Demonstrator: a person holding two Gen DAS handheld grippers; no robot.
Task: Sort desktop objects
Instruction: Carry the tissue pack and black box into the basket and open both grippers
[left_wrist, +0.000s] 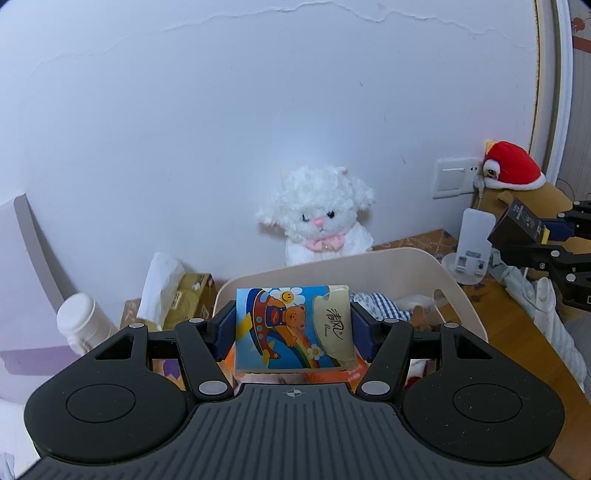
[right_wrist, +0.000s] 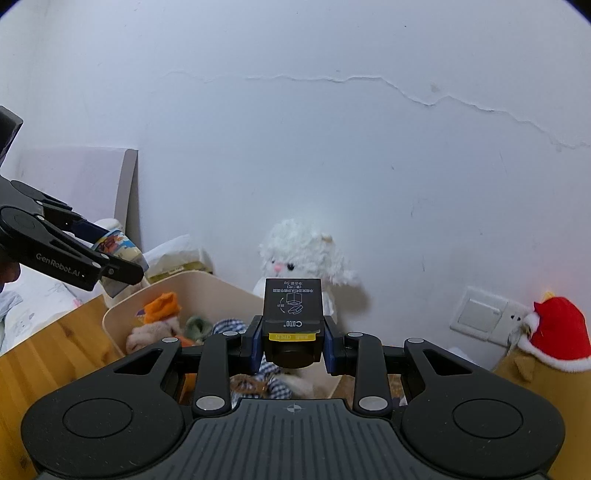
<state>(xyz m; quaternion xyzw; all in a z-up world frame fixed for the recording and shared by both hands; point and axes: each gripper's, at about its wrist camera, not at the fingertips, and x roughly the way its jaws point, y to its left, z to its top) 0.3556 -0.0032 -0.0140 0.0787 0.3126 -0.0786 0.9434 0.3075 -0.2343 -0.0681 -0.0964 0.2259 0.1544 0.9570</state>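
Partly hidden beneath both held things, the cream bin (left_wrist: 448, 275) on the wooden desk (right_wrist: 44, 343) shows only scraps of soft toys and checked cloth. The left gripper (left_wrist: 293, 326) has its jaws closed on an upright cartoon tissue pack (left_wrist: 291, 326), printed face toward the camera, above the bin. The right gripper (right_wrist: 293, 341) clamps a black box (right_wrist: 293, 308), long axis pointing toward the white plush lamb (right_wrist: 301, 251) against the wall.

L gripper (left_wrist: 291, 325) raised, fingers clamped on tissue pack (left_wrist: 291, 326). R gripper (right_wrist: 293, 334) level, pinching black box (right_wrist: 293, 308) btwn pads.
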